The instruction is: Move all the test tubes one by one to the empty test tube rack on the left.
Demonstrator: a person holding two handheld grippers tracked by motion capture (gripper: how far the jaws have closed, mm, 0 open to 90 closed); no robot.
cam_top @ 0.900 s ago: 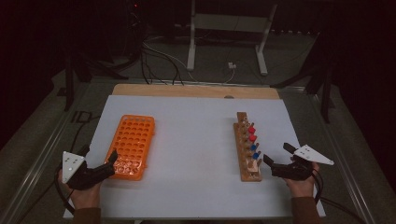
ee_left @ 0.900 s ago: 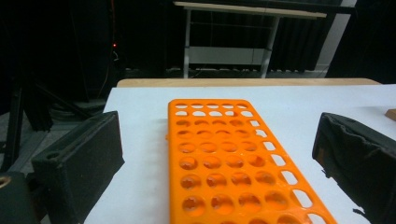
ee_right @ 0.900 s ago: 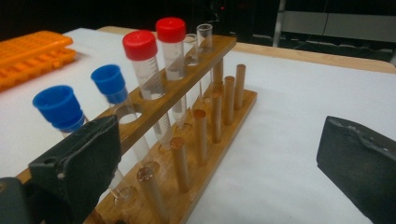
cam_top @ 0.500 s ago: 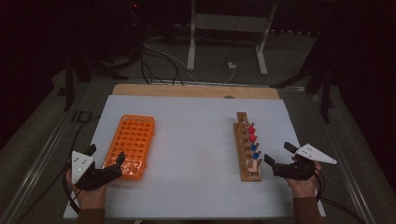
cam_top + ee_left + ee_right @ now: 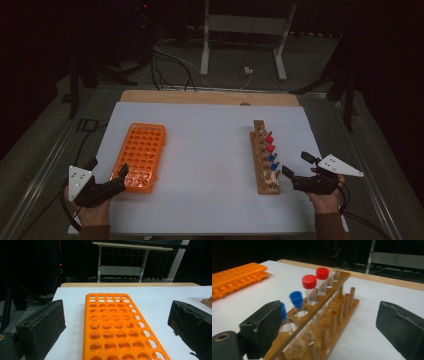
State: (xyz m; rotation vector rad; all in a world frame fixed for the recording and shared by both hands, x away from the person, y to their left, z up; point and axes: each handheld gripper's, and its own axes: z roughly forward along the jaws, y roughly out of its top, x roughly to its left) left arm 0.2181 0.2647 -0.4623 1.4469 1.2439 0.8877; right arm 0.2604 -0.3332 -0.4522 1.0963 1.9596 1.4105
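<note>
An empty orange tube rack (image 5: 141,156) lies on the left half of the white sheet. My left gripper (image 5: 107,169) hovers open at its near left corner; in the left gripper view the rack (image 5: 115,325) runs away between the wide jaws (image 5: 117,330), which do not touch it. On the right stands a wooden rack (image 5: 265,159) holding two red-capped tubes (image 5: 315,281), two blue-capped tubes (image 5: 295,298) and an uncapped one at the far end. My right gripper (image 5: 295,164) is open just beside that rack's near end, with nothing in it.
The white sheet (image 5: 210,150) covers the table, and a bare wooden strip (image 5: 200,96) shows at its far edge. Metal rails run along both table sides. Behind the table are a metal stand (image 5: 240,30) and cables (image 5: 170,65) on the floor.
My left gripper has turned a little and drawn back slightly toward the near edge beside the orange rack. The right gripper and both racks have kept still.
</note>
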